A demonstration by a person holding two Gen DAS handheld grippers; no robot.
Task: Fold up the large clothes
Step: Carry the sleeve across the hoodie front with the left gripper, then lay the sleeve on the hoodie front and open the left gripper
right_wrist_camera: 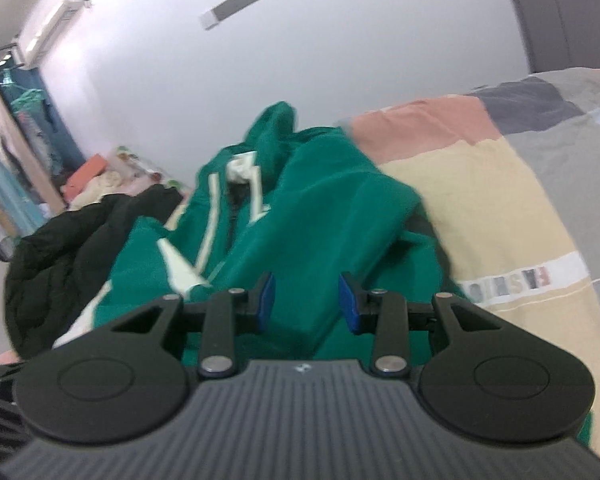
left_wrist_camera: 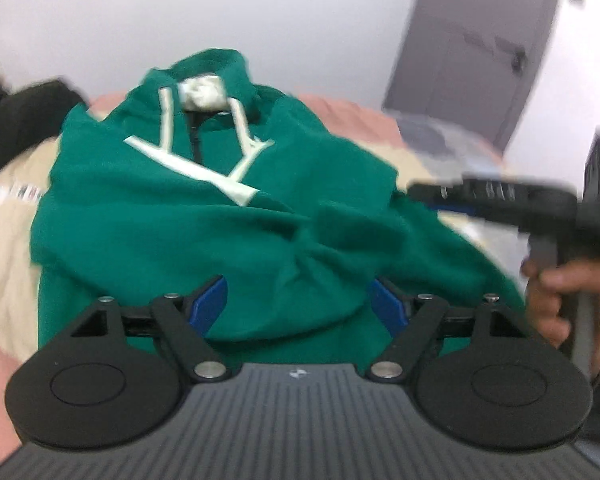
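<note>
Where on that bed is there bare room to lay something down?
Free: the patchwork bedspread right of the green hoodie, and a beige strip on its other side. Crowded: the black jacket lies right beside the hoodie.

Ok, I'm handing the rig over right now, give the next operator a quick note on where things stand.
Left gripper: open, nothing held, just above the near hem of the green sweatshirt.
Right gripper: part closed over a green fold; grip unclear.
Sweatshirt lies on the patchwork bedspread, sleeves folded in across the front. A black jacket sits beside it.
Left to do: fold the body up, smooth it.
</note>
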